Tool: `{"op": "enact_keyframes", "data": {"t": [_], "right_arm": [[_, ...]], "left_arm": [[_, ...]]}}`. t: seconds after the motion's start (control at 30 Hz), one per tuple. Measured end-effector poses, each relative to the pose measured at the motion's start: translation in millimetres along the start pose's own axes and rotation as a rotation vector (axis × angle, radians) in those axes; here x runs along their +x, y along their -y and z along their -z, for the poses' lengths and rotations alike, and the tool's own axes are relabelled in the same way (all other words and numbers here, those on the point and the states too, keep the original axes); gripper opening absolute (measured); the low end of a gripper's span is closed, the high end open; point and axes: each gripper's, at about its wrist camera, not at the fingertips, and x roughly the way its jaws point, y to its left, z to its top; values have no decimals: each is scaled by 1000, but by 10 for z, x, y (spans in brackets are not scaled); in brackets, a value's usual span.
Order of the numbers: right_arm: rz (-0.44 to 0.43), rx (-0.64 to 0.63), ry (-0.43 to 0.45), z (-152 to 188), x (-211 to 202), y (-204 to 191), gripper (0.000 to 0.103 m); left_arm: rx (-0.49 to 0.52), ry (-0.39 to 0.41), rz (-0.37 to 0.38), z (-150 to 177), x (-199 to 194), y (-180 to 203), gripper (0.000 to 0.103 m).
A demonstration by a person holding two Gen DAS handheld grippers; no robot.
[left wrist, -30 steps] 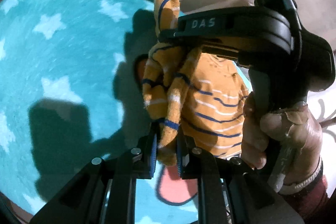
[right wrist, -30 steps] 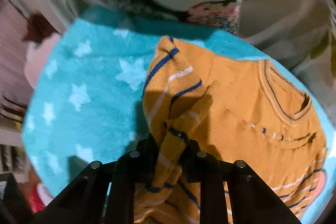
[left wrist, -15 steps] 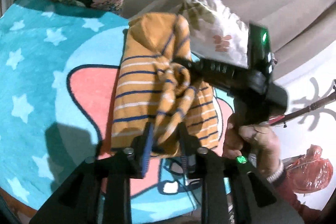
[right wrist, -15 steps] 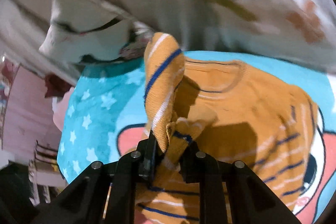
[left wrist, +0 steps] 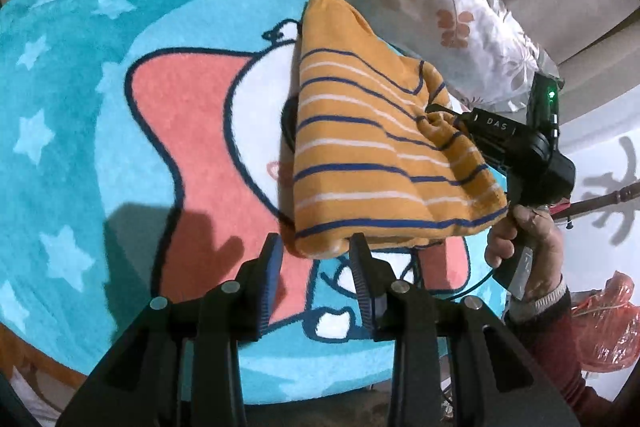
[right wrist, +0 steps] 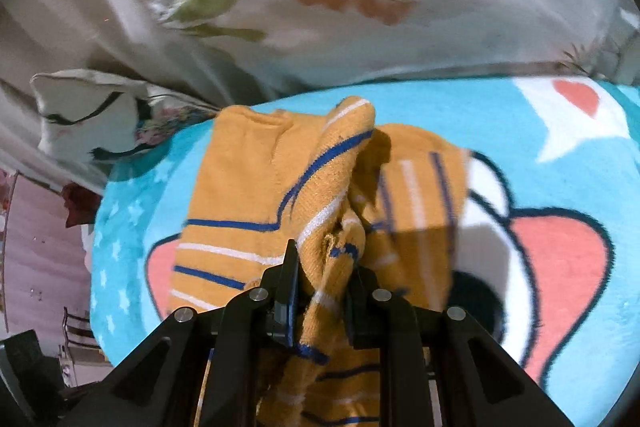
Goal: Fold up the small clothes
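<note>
Teal cartoon rug (left wrist: 80, 107) fills most of both views; a floral pillow (left wrist: 448, 11) sits upper right in the left wrist view, top of frame in the right wrist view.

Orange striped sweater (left wrist: 372, 155) is centre frame, folded over on the rug, its hem corner at lower centre just ahead of the left gripper (left wrist: 316, 267).

Left gripper: jaws opening; the hem corner lies between the fingertips, pads no longer pressing on it as far as I can see.

Right gripper (right wrist: 320, 267): clamped on a bunched wad of sweater at lower centre of its view, fabric pulled up into a ridge. A hand (left wrist: 520, 243) holds it at right of the left wrist view.

Risks:
- Right side is lifted while left lets go, so any pull likely drags the fold off square.
- The bunched wad probably drops as a lump, not a flat layer.
- Left pads could snag the knit on retreat and peel the hem back.
- Fluffy rug pile may grip the lower layer and skew it.
</note>
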Motion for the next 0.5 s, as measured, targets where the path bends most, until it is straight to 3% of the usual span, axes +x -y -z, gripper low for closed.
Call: {"op": "enact_keyframes", "data": {"t": [0.17,0.23,0.27,0.43,0.5], "right_arm": [[-23,24,-29,11,119,246,21],[-21,6,-30,2,112,277,27],[-3,-8,-29,-15,80,293,35],[42,-1,41,-125,-315,391,38],[12,-20,73,-119,-513,324,39]], "left_arm": [[7,-9,-15,42,57,81,32],[7,-12,-22,43,70,92,32],[7,-12,-27,43,71,99,33],[0,-12,-44,20,126,135,34],[-2,-13,-52,3,166,162,34]]}}
